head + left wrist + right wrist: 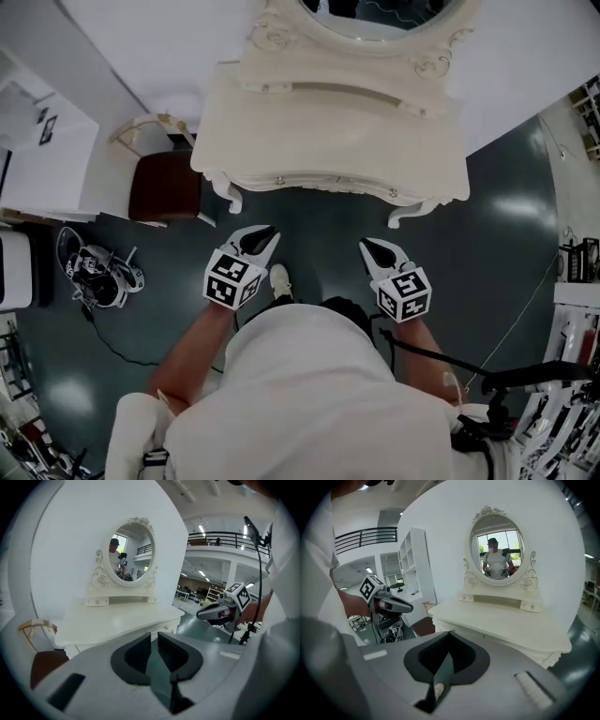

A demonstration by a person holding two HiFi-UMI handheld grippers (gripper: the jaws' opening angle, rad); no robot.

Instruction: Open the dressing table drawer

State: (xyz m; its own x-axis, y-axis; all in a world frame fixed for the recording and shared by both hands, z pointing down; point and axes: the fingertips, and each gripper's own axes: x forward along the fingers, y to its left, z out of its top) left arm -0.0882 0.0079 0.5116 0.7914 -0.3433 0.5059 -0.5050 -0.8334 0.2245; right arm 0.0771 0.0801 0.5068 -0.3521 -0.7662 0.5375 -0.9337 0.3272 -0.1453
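The cream dressing table [337,131] with its oval mirror [375,19] stands against the white wall ahead. Its drawer front [333,181] runs along the near edge and carries two small knobs [278,178]; the drawer sits flush. My left gripper [272,231] hangs over the dark floor just short of the table's left leg. Its jaws stand a narrow slit apart, with nothing between them [154,634]. My right gripper [366,246] is level with it near the right leg, its jaws shut and empty [449,633]. Neither touches the table.
A brown stool [164,186] stands left of the table beside a white cabinet [42,155]. A black-and-white device with a cable [98,274] lies on the floor at left. Stands and racks [577,267] crowd the right edge. The person's shoe [279,279] is between the grippers.
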